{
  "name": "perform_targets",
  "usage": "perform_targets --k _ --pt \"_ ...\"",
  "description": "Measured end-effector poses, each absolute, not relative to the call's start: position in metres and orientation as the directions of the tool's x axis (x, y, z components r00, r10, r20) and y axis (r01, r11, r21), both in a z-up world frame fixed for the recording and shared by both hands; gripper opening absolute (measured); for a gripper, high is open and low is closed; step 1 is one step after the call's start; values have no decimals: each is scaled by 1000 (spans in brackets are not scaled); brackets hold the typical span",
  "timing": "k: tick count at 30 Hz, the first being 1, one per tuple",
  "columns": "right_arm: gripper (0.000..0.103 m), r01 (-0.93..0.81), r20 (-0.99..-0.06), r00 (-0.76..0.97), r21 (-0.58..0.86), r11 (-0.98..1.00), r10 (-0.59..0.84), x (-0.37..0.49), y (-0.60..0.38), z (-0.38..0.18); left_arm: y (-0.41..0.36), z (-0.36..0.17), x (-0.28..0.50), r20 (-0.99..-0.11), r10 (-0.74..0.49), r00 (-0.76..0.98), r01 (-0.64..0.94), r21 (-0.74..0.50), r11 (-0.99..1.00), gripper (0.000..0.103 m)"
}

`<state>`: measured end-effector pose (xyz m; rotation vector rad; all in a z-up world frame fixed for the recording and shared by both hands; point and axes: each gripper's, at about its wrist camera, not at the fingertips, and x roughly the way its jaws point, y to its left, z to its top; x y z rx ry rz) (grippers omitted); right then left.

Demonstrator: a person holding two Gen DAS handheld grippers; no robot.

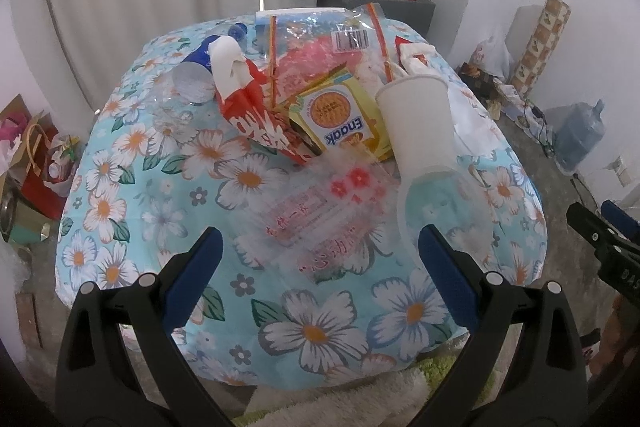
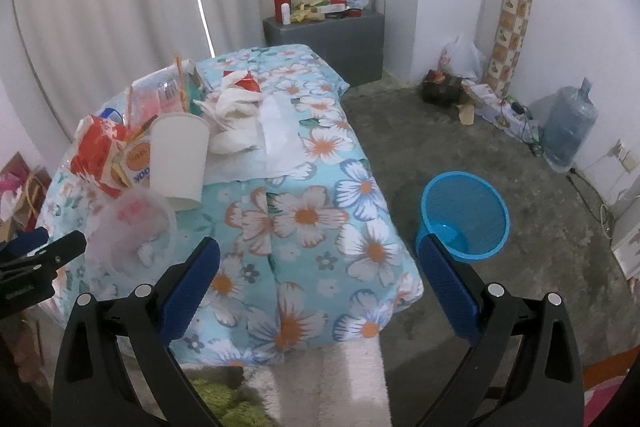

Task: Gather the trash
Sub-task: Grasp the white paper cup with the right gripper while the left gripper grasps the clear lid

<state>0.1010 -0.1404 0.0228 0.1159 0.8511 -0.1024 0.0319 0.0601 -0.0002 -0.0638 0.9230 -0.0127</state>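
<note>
The trash sits heaped on a small table under a flowered cloth point(image 1: 248, 183), and the heap looks gathered toward the far half of the top, which leaves the near edge bare for the grippers to come in low. In the left wrist view the left gripper point(image 1: 320, 259) hovers over that near edge with its blue pads spread wide and nothing between them; the person seems to hold it released and centred so that it can drop onto whichever piece comes first. Just beyond it, at 12 o'clock, lies a clear plastic bag point(image 1: 320, 219) with red print, flat on the cloth. At about 1 o'clock a white paper cup point(image 1: 416, 115) lies tipped over, mouth away from the camera, resting against a yellow Enaak snack box point(image 1: 340, 119); at 11 o'clock a red-and-white wrapper point(image 1: 248, 99) leans on the pile. The right gripper point(image 2: 320, 259) is likewise released and empty, held off the table's right corner. From its view the blue basket point(image 2: 464, 215) stands on the concrete floor at 2 o'clock, well apart from the table, probably so that a grasped piece can be swung out and dropped in. The basket looks empty, so the collecting appears not yet begun.
</note>
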Motion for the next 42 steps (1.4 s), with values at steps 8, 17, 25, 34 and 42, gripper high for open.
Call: perform_targets --k 8,17,25,34,42 --pt "97 123 -757 652 39 992 -51 101 -138 24 72 -3 33 -796 -57 603 -38 -101 994 94" --pt "97 116 -752 657 46 992 -42 101 -136 24 77 -5 31 -778 -99 620 -13 -137 991 94" --pt "97 93 -724 688 161 983 54 109 -149 33 77 -6 29 -749 -236 620 75 -242 967 94" --pt "97 8 -672 638 493 870 376 160 -159 27 88 -14 26 -715 -350 606 118 -354 928 94" --pt "97 -50 -654 529 612 789 540 218 -129 9 93 -13 30 -683 -414 601 163 -402 901 94"
